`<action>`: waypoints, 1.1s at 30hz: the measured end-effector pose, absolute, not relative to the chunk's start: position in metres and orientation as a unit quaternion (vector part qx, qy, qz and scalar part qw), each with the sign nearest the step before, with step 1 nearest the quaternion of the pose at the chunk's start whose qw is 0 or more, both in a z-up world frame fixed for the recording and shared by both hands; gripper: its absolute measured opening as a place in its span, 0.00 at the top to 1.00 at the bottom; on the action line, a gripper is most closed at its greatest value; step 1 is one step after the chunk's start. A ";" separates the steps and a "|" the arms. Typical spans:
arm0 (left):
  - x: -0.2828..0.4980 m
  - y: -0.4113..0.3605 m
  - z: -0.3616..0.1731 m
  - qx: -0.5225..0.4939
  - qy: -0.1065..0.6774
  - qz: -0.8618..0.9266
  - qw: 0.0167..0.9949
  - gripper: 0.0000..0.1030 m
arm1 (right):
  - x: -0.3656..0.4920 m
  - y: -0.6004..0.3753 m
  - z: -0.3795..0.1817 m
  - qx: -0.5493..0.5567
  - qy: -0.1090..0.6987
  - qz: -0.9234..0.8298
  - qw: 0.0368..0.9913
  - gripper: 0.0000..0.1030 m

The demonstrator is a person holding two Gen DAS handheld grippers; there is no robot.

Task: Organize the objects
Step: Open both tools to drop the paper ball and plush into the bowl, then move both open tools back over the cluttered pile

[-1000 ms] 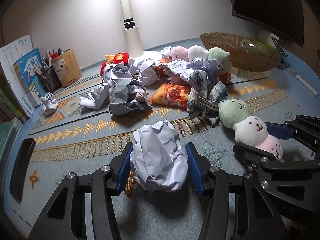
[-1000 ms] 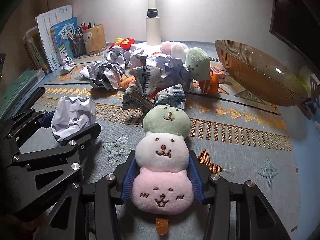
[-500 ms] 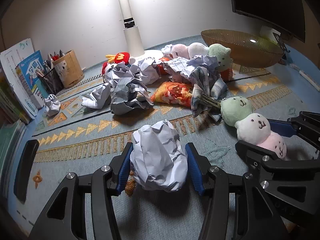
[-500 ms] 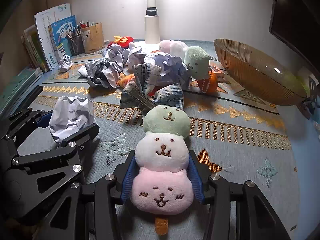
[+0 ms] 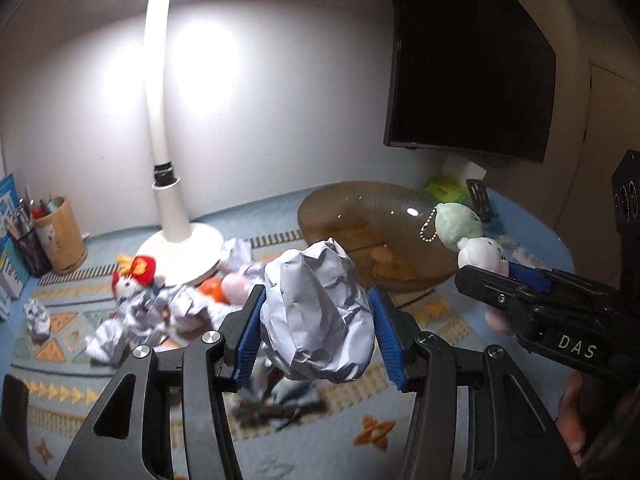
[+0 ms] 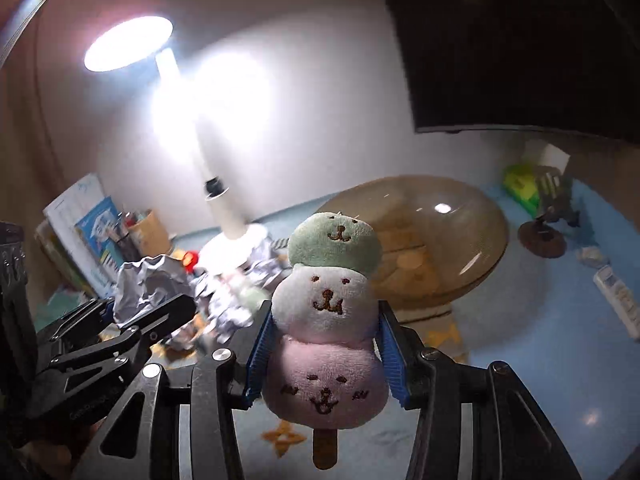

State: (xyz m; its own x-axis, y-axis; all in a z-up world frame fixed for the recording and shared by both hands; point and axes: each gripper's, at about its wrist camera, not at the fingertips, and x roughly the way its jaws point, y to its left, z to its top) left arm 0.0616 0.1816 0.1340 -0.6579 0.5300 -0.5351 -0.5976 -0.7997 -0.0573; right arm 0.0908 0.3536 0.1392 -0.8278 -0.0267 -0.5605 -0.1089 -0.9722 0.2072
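Observation:
My left gripper (image 5: 316,332) is shut on a crumpled white paper ball (image 5: 318,316) and holds it in the air above the mat. My right gripper (image 6: 324,354) is shut on a three-ball plush toy (image 6: 326,312), green, white and pink on a stick, also lifted. The plush toy shows at the right of the left wrist view (image 5: 472,236). The paper ball shows at the left of the right wrist view (image 6: 146,286). A brown ribbed bowl (image 5: 372,236) stands ahead, also in the right wrist view (image 6: 440,232).
A pile of crumpled papers (image 5: 160,312) and plush toys (image 5: 138,274) lies on the patterned mat by the white lamp base (image 5: 180,240). A pen holder (image 5: 60,236) and books stand at the left. A dark monitor (image 5: 472,60) hangs at the right.
Both grippers have lifted their loads off the mat and tilted upward and toward the bowl. The pile now lies below and behind them.

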 end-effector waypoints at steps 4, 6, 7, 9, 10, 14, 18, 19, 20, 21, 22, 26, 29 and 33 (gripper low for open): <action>0.017 0.236 0.134 -0.284 0.054 0.899 0.328 0.52 | 0.052 0.385 0.142 -0.311 0.079 0.943 0.090 0.54; -0.003 0.254 0.131 -0.288 0.039 0.895 0.337 0.51 | 0.038 0.395 0.138 -0.313 0.078 0.942 0.090 0.54; -0.012 0.261 0.129 -0.287 0.032 0.896 0.338 0.45 | 0.029 0.400 0.136 -0.316 0.081 0.941 0.085 0.54; -0.027 0.271 0.125 -0.289 0.016 0.891 0.349 0.11 | 0.013 0.410 0.132 -0.317 0.086 0.941 0.082 0.48; -0.033 0.274 0.123 -0.293 0.010 0.890 0.350 0.01 | 0.005 0.414 0.129 -0.316 0.084 0.941 0.084 0.30; -0.041 0.259 0.122 -0.297 -0.011 0.890 0.345 0.01 | -0.003 0.428 0.125 -0.301 0.075 0.944 0.109 0.19; -0.023 0.213 0.126 -0.276 -0.007 0.905 0.324 0.01 | -0.003 0.427 0.129 -0.268 0.064 0.951 0.137 0.06; -0.015 0.200 0.126 -0.269 0.000 0.910 0.314 0.01 | -0.004 0.423 0.131 -0.257 0.055 0.953 0.148 0.01; -0.008 0.186 0.125 -0.263 0.006 0.916 0.304 0.01 | -0.006 0.417 0.132 -0.241 0.044 0.957 0.155 0.00; -0.002 0.169 0.124 -0.258 0.010 0.922 0.290 0.01 | -0.008 0.411 0.132 -0.222 0.032 0.962 0.157 0.00; 0.004 0.152 0.122 -0.257 0.011 0.926 0.276 0.01 | -0.011 0.404 0.132 -0.205 0.016 0.965 0.160 0.00; 0.020 0.078 0.109 -0.270 -0.020 0.933 0.236 0.01 | -0.048 0.375 0.121 -0.196 -0.069 0.959 0.193 0.00; 0.023 0.029 0.095 -0.283 -0.042 0.942 0.177 0.01 | -0.074 0.372 0.107 -0.217 -0.094 0.949 0.210 0.01; 0.022 -0.022 0.070 -0.303 -0.081 0.940 0.132 0.01 | -0.088 0.387 0.101 -0.248 -0.071 0.939 0.226 0.05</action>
State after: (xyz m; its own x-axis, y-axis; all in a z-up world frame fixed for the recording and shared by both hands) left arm 0.0223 -0.0222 0.0704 -0.7811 0.2982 -0.5486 -0.1999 -0.9518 -0.2326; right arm -0.0880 0.3869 0.1010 -0.7747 0.4592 -0.4347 -0.3887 -0.8881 -0.2453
